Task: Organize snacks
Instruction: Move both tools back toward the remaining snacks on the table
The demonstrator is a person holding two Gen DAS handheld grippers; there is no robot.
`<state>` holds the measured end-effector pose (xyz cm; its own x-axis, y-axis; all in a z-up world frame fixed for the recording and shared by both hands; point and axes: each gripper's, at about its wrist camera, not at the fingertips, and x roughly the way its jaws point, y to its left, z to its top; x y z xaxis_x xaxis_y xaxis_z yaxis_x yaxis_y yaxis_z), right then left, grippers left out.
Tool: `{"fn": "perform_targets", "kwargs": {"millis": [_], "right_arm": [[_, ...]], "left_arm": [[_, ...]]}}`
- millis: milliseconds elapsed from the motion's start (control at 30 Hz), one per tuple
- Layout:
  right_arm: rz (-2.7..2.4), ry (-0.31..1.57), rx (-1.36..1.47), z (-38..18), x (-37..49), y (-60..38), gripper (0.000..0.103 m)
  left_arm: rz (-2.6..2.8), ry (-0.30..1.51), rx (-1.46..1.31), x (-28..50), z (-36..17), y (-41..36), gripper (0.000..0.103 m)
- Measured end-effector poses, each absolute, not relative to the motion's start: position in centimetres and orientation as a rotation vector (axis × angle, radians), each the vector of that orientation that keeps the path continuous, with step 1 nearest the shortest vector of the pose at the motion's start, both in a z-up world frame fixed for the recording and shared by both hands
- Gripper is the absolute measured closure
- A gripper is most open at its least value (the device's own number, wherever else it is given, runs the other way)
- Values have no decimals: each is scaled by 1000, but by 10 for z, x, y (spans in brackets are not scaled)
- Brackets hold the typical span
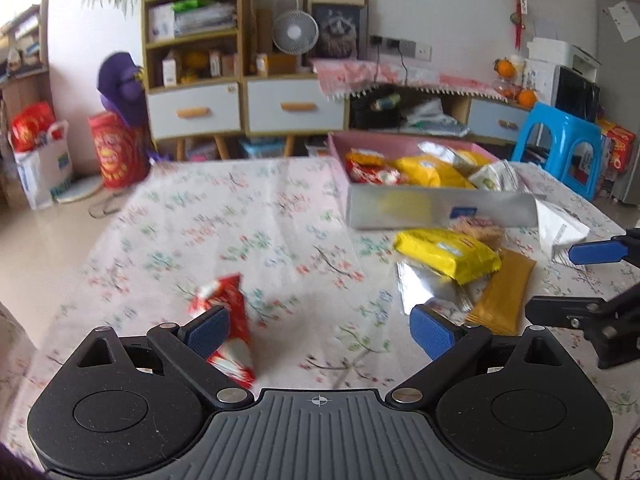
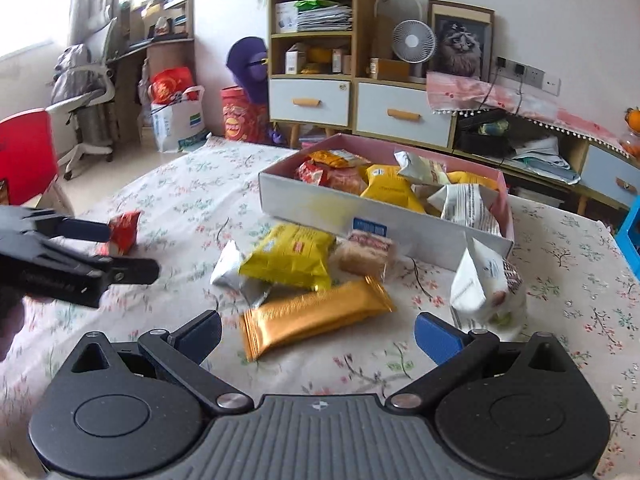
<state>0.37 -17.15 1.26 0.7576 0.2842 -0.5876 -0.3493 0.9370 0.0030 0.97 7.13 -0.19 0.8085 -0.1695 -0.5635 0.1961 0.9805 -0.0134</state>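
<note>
A pink-lined box (image 2: 304, 204) (image 1: 400, 208) on the floral table holds several snack packs. In front of it lie a yellow pack (image 2: 292, 256) (image 1: 448, 254), a gold bar pack (image 2: 312, 318) (image 1: 504, 296), a silver pack (image 2: 232, 272), a biscuit pack (image 2: 366, 252) and a white bag (image 2: 486, 288). A red pack (image 1: 230, 320) (image 2: 124, 232) lies apart at the left. My left gripper (image 1: 320, 330) is open, its left finger against the red pack. My right gripper (image 2: 318, 338) is open just short of the gold bar pack.
The floral tablecloth (image 1: 240, 216) covers the table. Beyond the far edge stand shelving with drawers (image 2: 312, 96), a blue stool (image 1: 560, 140), a red chair (image 2: 24, 156) and bags on the floor (image 2: 176, 120).
</note>
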Motion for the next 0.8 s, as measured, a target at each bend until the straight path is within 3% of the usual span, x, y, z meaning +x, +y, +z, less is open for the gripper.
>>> {"fn": "perform_targets", "kwargs": {"millis": [800], "right_arm": [[246,806,-150,-9,41,-147,10]], "left_arm": [[-95,729,-148,34,-24,117,7]]}}
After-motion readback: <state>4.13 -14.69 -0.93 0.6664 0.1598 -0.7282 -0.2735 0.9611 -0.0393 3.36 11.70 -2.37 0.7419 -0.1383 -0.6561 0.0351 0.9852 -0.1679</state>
